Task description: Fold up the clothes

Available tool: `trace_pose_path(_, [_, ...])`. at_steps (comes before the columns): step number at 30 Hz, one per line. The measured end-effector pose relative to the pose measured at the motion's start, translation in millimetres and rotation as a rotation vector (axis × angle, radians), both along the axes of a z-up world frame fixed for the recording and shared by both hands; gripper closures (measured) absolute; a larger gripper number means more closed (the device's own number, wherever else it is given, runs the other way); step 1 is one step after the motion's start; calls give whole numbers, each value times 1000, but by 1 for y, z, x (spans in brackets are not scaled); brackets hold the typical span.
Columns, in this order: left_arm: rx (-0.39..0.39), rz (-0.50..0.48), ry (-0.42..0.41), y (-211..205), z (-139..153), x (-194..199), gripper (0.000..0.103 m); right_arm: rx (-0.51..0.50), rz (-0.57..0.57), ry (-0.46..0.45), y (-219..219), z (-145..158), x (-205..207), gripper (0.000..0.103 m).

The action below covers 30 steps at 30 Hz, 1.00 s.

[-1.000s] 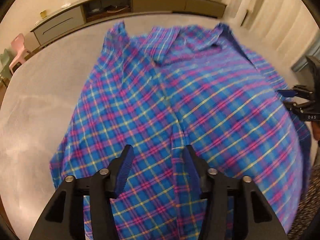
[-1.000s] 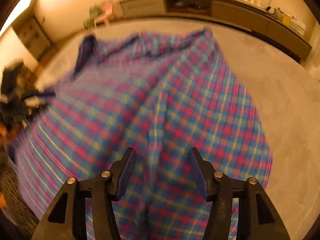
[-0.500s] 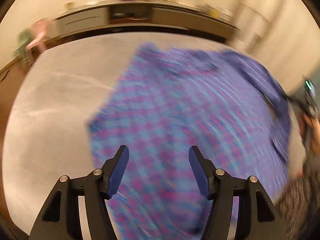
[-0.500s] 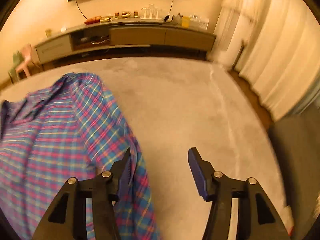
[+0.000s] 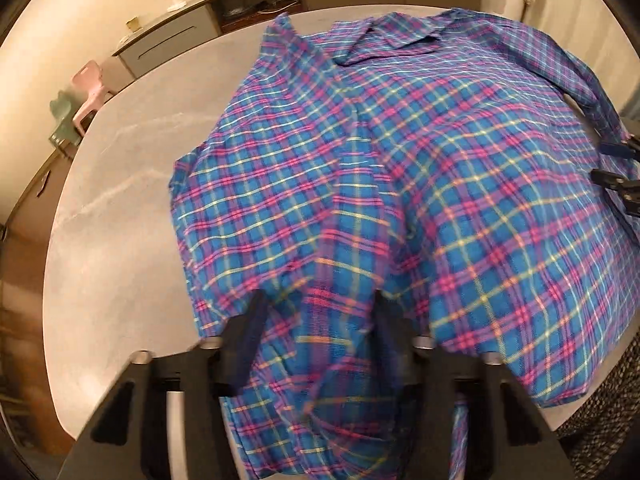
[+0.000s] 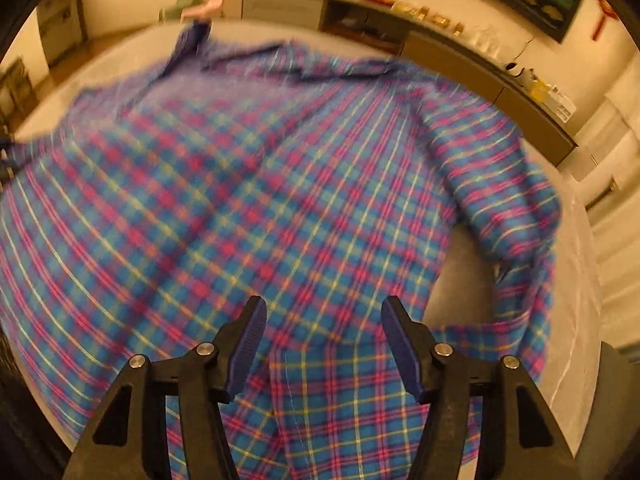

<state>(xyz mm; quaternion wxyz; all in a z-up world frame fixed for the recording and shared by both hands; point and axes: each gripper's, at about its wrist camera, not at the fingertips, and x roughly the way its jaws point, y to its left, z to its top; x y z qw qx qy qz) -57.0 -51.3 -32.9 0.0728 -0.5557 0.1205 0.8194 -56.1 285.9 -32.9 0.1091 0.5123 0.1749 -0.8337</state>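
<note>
Claw fingers on my left claw (image 5: 316, 316) stand apart with a raised fold of the plaid shirt (image 5: 400, 168) bunched between them, not pinched; my right claw (image 6: 322, 336) is likewise parted over the hem, gripping nothing. I see the shirt spread front-up across the pale round surface (image 5: 120, 208), collar (image 5: 384, 38) at the far end, hem nearest both claws and spilling over the near edge, so its long axis runs straight away from me. From the right wrist view, blurred, one sleeve (image 6: 516, 216) lies crumpled off to the right. I judge the left claw nearer a grip, cloth already inside its gap.
</note>
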Motion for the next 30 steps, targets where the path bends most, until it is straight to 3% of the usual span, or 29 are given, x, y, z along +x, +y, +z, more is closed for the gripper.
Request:
trace_pose_path(1, [6, -3, -4, -1, 0, 1, 96, -3, -11, -16, 5, -3, -2, 39])
trace_pose_path(4, [28, 1, 0, -10, 3, -1, 101, -18, -75, -38, 27, -2, -11, 38])
trace_pose_path(6, [66, 64, 63, -34, 22, -7, 102, -6, -157, -39, 55, -1, -17, 38])
trace_pose_path(7, [103, 125, 107, -54, 36, -11, 102, 8, -222, -30, 74, 0, -20, 38])
trace_pose_path(9, [194, 389, 229, -132, 72, -20, 102, 87, -369, 17, 115, 4, -24, 38])
trace_pose_path(11, [195, 649, 314, -204, 90, -15, 95, 159, -485, 69, 150, 10, -21, 38])
trace_pose_path(13, [209, 758, 320, -243, 91, -5, 87, 172, -578, 109, 180, 18, -15, 38])
trace_pose_path(15, [250, 760, 291, -254, 88, 5, 80, 86, -611, 116, 188, 28, -8, 38])
trace_pose_path(17, [264, 688, 269, -241, 88, 10, 73, 31, -561, 148, 172, 42, 0, 37])
trace_pose_path(20, [254, 413, 192, -181, 86, 7, 57, -82, -377, 178, 119, 59, 14, 37])
trace_pose_path(22, [229, 203, 71, -130, 70, 6, 57, -159, -260, 145, 89, 58, 20, 34])
trace_pose_path(25, [141, 28, -24, -65, 41, 20, 56, -190, -114, 73, 43, 51, 32, 33])
trace_pose_path(28, [63, -151, -39, -27, 29, 47, 56, -175, 75, 62, -5, 60, 66, 33])
trace_pose_path(30, [-21, -289, 13, -6, 29, 73, 53, -189, 222, 62, -32, 65, 94, 30])
